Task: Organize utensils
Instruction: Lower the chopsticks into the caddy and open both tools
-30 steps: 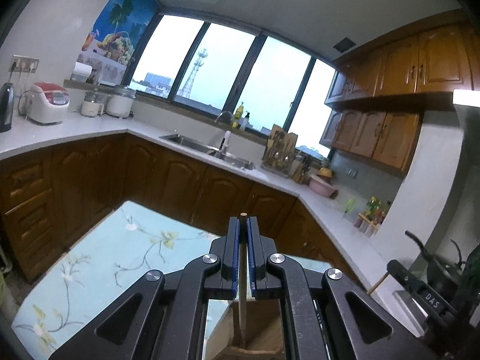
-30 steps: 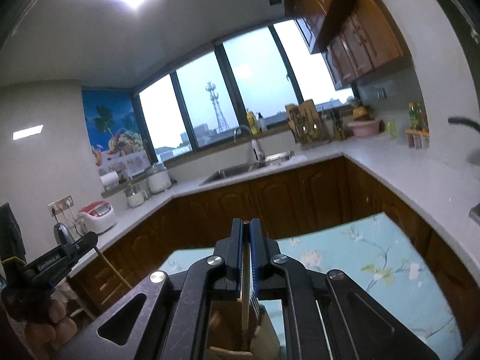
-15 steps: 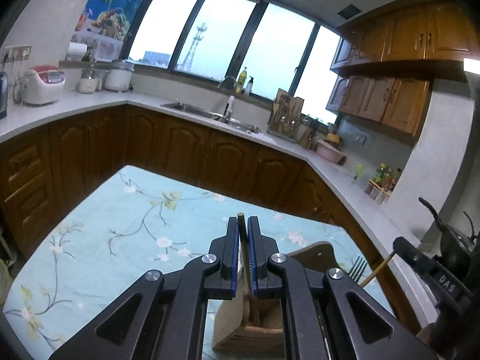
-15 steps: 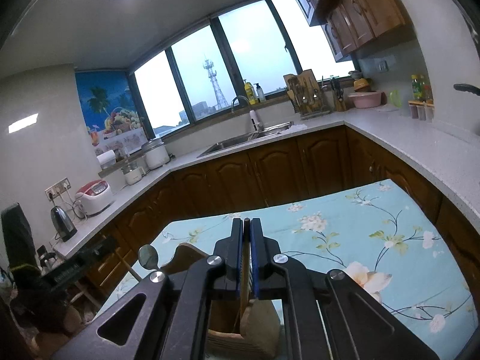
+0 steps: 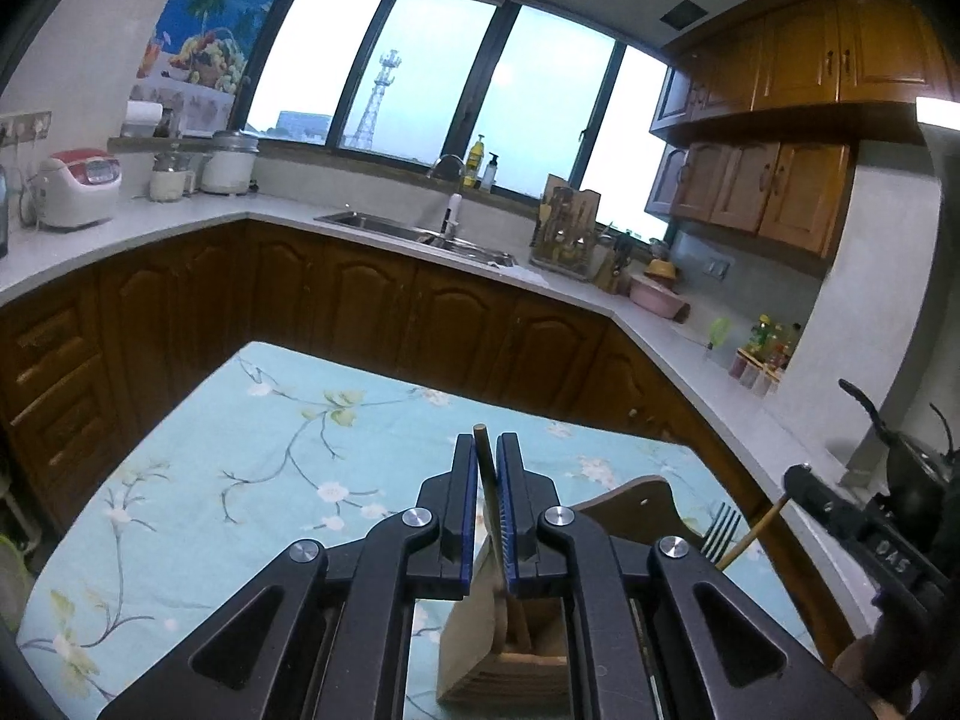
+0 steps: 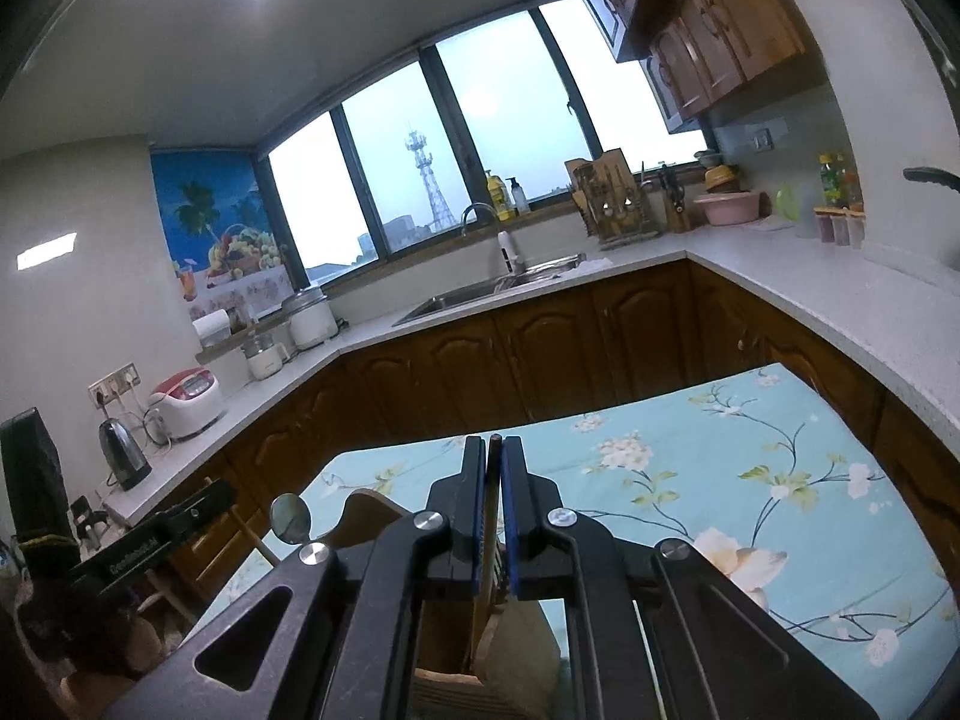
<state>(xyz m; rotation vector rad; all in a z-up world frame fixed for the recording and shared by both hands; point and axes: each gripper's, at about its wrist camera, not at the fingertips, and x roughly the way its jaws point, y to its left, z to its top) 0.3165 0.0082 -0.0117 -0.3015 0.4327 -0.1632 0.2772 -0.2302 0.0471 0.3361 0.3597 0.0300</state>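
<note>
My left gripper (image 5: 485, 468) is shut on the wooden handle (image 5: 483, 456) of a spoon, whose metal bowl (image 6: 289, 518) shows in the right wrist view. My right gripper (image 6: 493, 474) is shut on the wooden handle (image 6: 493, 480) of a fork, whose tines (image 5: 720, 525) show in the left wrist view. Both utensils hang over a wooden utensil holder (image 5: 510, 654), which also shows in the right wrist view (image 6: 360, 513), standing on the table's floral blue cloth (image 5: 252, 468).
The other gripper shows at the right edge of the left wrist view (image 5: 864, 534) and at the left edge of the right wrist view (image 6: 156, 540). Wooden cabinets (image 5: 372, 312) and a white counter with a sink (image 5: 414, 228) ring the table.
Both grippers have tilted down from the ceiling and windows toward the table. The holder has come into view under them, and each gripper still holds its utensil.
</note>
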